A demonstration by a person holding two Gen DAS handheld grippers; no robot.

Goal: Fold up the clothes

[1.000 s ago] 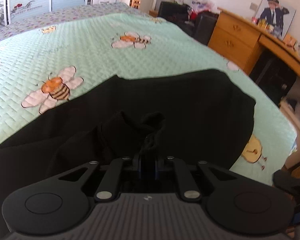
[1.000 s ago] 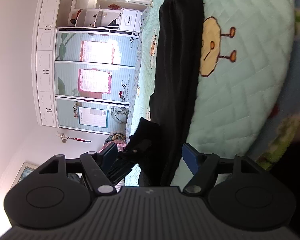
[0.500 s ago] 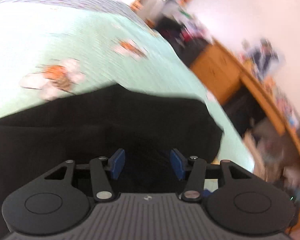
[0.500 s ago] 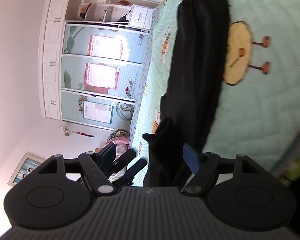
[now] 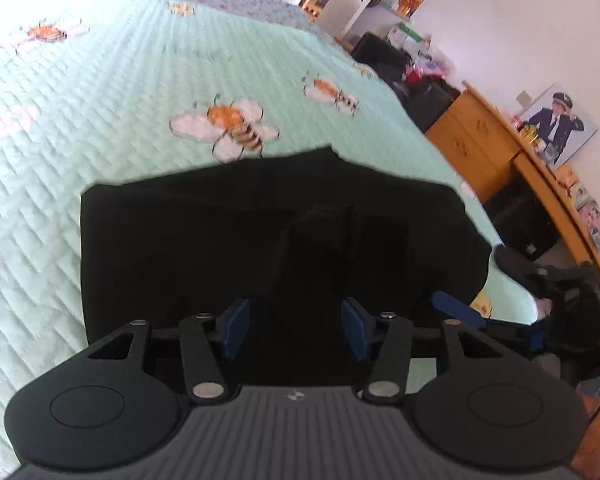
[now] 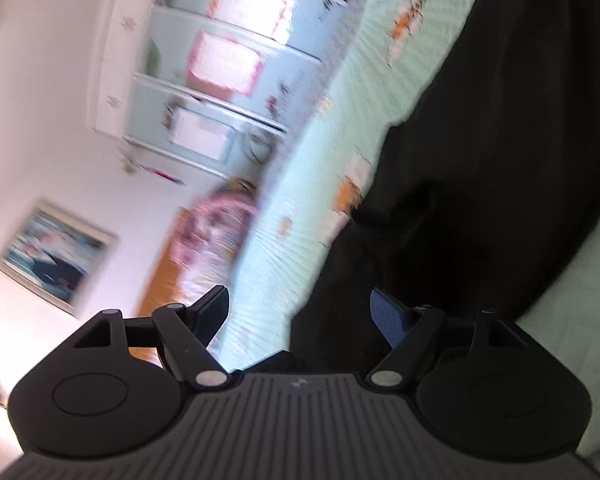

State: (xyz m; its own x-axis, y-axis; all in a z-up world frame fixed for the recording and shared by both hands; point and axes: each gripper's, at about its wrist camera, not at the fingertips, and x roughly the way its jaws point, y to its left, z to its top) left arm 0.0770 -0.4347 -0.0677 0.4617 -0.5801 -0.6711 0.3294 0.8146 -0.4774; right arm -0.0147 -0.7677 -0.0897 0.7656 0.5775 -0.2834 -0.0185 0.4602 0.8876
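Note:
A black garment (image 5: 260, 240) lies folded in a rough rectangle on the mint quilt with bee prints (image 5: 100, 100). My left gripper (image 5: 296, 326) hovers over its near edge, open, with nothing between the blue pads (image 5: 236, 326). At that view's right edge, my right gripper (image 5: 488, 284) sits by the garment's right corner. The right wrist view is rolled sideways and blurred. There the garment (image 6: 480, 160) runs up the frame, and the right gripper (image 6: 300, 316) has its jaws opening. The cloth's edge lies below the gap, and the fingers (image 6: 388, 320) do not press on it.
A wooden desk with drawers (image 5: 480, 140) and a dark bag line the bed's right side, with a framed portrait (image 5: 556, 120) on top. A painted wardrobe (image 6: 228, 80), a wall picture (image 6: 52, 252) and a pink pillow (image 6: 216, 232) show past the bed.
The left gripper let go of the bunched black cloth, opened and drew back. The garment now lies flatter. The right gripper rolled and rose, and its view swung across the bed.

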